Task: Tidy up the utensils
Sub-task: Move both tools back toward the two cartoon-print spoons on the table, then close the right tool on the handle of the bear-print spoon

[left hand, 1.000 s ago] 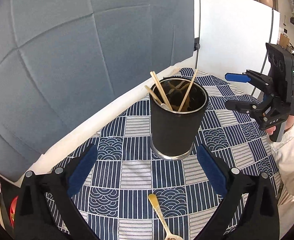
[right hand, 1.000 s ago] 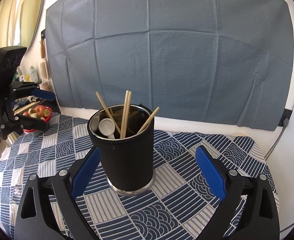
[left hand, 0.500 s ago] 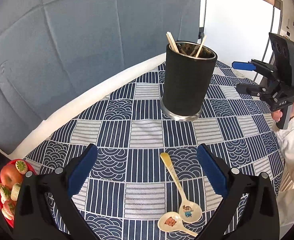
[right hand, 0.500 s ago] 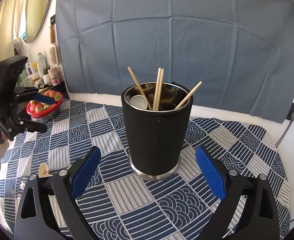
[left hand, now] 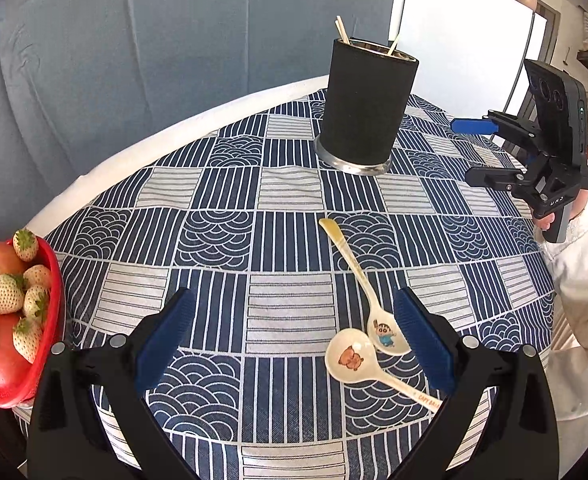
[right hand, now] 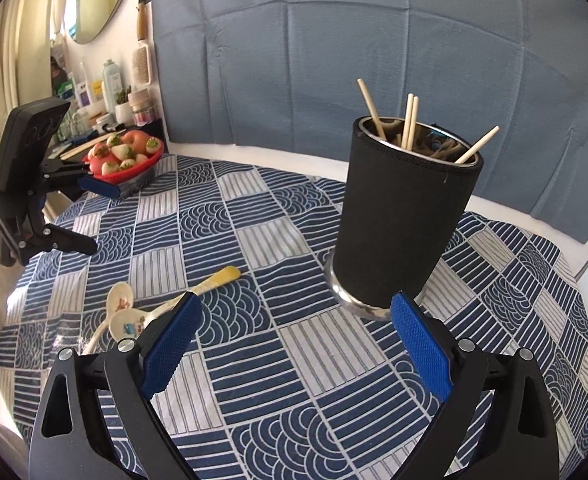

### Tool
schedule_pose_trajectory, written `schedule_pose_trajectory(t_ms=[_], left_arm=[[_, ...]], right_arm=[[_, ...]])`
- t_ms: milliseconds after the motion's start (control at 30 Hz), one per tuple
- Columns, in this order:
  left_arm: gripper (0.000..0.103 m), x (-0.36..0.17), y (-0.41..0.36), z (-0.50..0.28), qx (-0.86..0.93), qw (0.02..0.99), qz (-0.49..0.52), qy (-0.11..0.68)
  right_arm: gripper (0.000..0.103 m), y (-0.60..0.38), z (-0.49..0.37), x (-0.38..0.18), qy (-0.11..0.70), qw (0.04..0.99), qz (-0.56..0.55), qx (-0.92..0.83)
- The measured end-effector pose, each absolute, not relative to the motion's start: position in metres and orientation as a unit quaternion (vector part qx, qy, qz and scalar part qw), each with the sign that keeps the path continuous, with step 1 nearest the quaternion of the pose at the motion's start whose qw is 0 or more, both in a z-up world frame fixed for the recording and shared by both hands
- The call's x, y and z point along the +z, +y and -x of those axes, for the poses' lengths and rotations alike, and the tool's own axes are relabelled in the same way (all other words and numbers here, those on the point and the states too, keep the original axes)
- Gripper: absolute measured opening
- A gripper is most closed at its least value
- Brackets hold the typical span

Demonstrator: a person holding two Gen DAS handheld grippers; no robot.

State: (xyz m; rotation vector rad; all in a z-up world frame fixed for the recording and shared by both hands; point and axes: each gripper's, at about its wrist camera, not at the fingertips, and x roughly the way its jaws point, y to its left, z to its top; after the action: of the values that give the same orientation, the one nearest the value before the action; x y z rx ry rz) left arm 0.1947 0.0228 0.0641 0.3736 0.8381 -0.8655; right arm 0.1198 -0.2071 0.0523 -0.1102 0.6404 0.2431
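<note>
Black claws point(left hand: 294, 340), blue pads point(left hand: 422, 340), cream sleeve point(left hand: 582, 264)

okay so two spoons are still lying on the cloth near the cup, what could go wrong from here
The two spoons lie with bowls touching, one handle under the left gripper, so gripping one may drag the other. The tall black cup already bristles with chopsticks; a spoon pushed in could catch them or tip it.

Two ceramic spoons point(left hand: 374, 312) point(left hand: 352, 358). Four chopsticks point(right hand: 410, 122) in one black utensil holder point(right hand: 402, 216). One red fruit basket point(left hand: 49, 320); two grippers point(left hand: 294, 338) point(right hand: 296, 348).
</note>
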Motion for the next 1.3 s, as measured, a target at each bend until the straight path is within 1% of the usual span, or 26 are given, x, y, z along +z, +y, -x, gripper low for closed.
schedule_pose_trajectory(t_ms=[267, 367, 500, 567, 600, 667, 733, 767, 833, 900, 1033, 1300], left_arm=[[0.097, 0.043, 0.029, -0.183, -0.427, 0.784, -0.208, 0.399], [0.097, 0.034, 0.03, -0.183, -0.444, 0.768, -0.198, 0.416], [0.096, 0.026, 0.032, -0.184, -0.45, 0.767, -0.189, 0.416], [0.089, 0.024, 0.033, -0.186, -0.463, 0.759, -0.174, 0.423], [0.084, 0.023, 0.032, -0.185, -0.466, 0.757, -0.175, 0.423], [0.077, 0.021, 0.028, -0.18, -0.472, 0.752, -0.19, 0.419], [0.062, 0.018, 0.022, -0.175, -0.479, 0.744, -0.205, 0.419], [0.058, 0.015, 0.02, -0.174, -0.48, 0.74, -0.211, 0.42], [0.032, 0.009, 0.014, -0.173, -0.48, 0.737, -0.218, 0.424], [0.01, 0.005, 0.01, -0.174, -0.481, 0.735, -0.218, 0.425], [0.009, 0.006, 0.013, -0.175, -0.472, 0.742, -0.205, 0.429], [0.009, 0.014, 0.024, -0.174, -0.399, 0.779, -0.193, 0.444]], right_arm=[[0.091, -0.179, -0.111, 0.022, 0.351, 0.926, 0.048, 0.127], [0.091, -0.168, -0.104, 0.011, 0.361, 0.922, 0.044, 0.132], [0.091, -0.152, -0.095, 0.0, 0.375, 0.915, 0.043, 0.142], [0.091, -0.143, -0.089, -0.005, 0.38, 0.912, 0.047, 0.149], [0.091, -0.138, -0.087, -0.006, 0.381, 0.91, 0.052, 0.152], [0.091, -0.129, -0.083, -0.009, 0.383, 0.908, 0.062, 0.157], [0.091, -0.126, -0.081, -0.012, 0.385, 0.906, 0.062, 0.163], [0.091, -0.124, -0.081, -0.013, 0.387, 0.906, 0.06, 0.163], [0.091, -0.123, -0.082, -0.017, 0.391, 0.904, 0.057, 0.163], [0.091, -0.12, -0.082, -0.019, 0.394, 0.903, 0.058, 0.164], [0.091, -0.111, -0.08, -0.02, 0.396, 0.899, 0.055, 0.176], [0.091, -0.088, -0.077, -0.026, 0.399, 0.889, 0.067, 0.216]])
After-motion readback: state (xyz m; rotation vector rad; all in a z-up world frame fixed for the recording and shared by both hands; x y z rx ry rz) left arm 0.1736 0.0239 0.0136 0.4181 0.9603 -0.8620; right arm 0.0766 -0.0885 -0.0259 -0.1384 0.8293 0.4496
